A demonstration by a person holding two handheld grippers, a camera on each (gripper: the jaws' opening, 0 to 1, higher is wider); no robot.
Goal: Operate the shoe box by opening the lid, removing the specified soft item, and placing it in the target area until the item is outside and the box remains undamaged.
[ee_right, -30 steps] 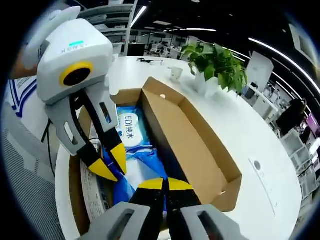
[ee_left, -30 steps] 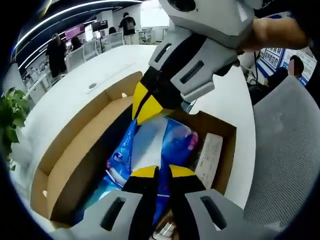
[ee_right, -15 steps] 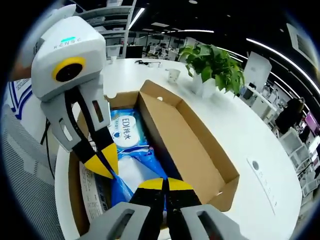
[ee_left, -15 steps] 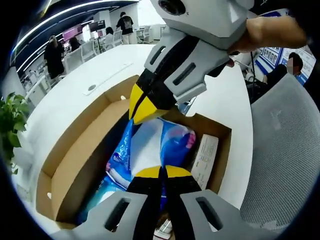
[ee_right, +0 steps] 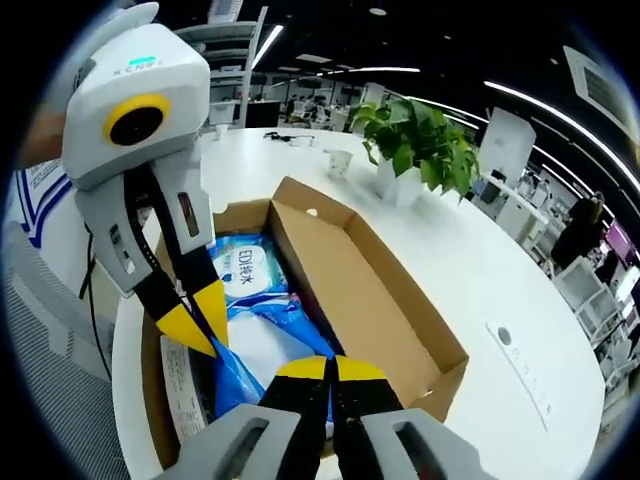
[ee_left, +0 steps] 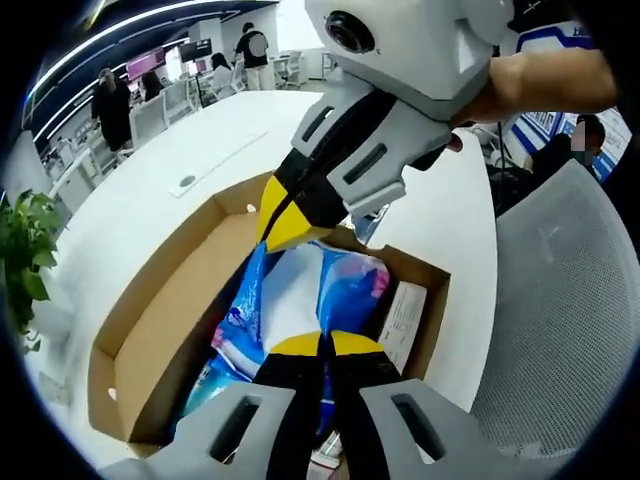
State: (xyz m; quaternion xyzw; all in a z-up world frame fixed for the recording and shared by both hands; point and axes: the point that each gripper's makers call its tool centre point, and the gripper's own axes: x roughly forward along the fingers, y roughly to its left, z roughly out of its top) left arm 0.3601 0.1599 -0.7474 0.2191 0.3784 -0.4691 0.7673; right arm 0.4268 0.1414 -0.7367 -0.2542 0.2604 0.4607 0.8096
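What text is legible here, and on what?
"EDI纯水" on the blue wipes pack in the shoe box.
White leaflet beside the pack: print too small to read.
Lettering on the left gripper housing: blurred, unreadable.
Wall posters in the left gripper view: too blurred to read.

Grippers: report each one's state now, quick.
Left gripper: shut on the blue pack in the box.
Right gripper: shut on the same pack's other end.
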